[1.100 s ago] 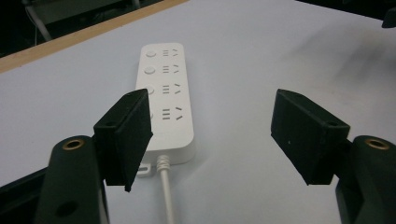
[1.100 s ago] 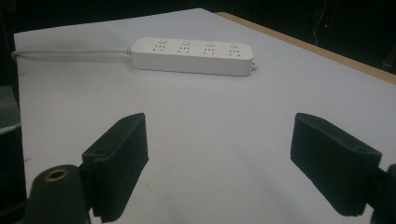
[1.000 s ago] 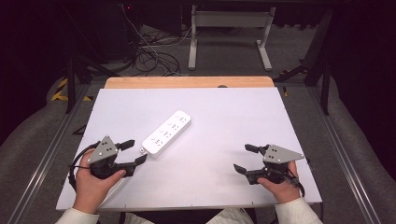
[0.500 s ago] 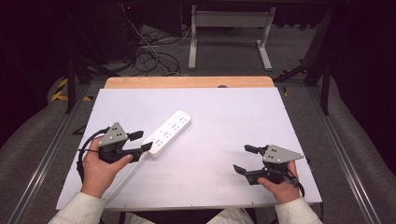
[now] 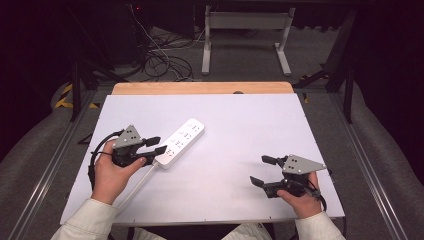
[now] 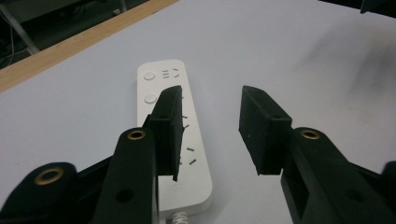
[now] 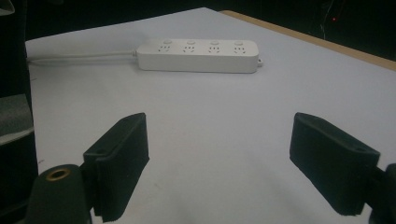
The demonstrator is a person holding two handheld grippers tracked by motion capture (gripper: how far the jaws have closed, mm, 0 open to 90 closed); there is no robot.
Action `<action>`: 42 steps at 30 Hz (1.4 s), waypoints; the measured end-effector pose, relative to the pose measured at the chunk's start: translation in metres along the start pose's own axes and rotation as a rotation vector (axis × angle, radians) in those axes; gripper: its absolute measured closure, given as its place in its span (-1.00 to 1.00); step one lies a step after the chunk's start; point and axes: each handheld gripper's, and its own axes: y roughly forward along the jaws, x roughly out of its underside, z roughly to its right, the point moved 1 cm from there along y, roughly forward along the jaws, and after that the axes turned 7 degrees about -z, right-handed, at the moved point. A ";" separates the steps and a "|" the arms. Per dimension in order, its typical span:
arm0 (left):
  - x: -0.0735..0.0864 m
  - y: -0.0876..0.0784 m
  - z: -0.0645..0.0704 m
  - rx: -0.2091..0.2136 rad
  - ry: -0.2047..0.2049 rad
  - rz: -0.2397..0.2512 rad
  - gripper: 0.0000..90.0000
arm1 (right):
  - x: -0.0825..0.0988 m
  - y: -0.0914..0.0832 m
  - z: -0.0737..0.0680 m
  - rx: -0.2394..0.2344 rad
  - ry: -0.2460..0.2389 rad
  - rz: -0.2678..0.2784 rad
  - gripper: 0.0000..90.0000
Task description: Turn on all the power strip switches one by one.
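left tool point(image 5: 156, 145) narrowing, over power strip point(image 5: 182, 141)

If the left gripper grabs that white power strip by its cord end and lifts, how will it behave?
The power strip looks like a rigid plastic bar, so it probably won't bend. Held at the cord end, its long free end would likely sag or swing. Its smooth shell may slip between the pads of the left gripper, and the trailing cord should drag limply.

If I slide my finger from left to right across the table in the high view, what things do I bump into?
Left hand-held gripper → white power strip → bare white table top → right hand-held gripper.
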 end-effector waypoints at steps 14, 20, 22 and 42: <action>-0.008 0.012 -0.019 -0.031 -0.092 -0.017 1.00 | 0.001 0.000 0.001 -0.009 0.018 -0.006 -0.54; -0.009 0.029 -0.026 -0.056 -0.074 -0.123 1.00 | 0.002 0.001 0.001 -0.004 0.021 -0.010 -0.53; -0.009 0.035 -0.028 -0.050 -0.088 -0.158 1.00 | 0.002 0.001 0.001 -0.006 0.019 -0.010 -0.53; -0.002 0.065 -0.038 -0.043 -0.066 -0.340 1.00 | 0.003 0.002 0.000 -0.021 0.004 -0.022 -0.54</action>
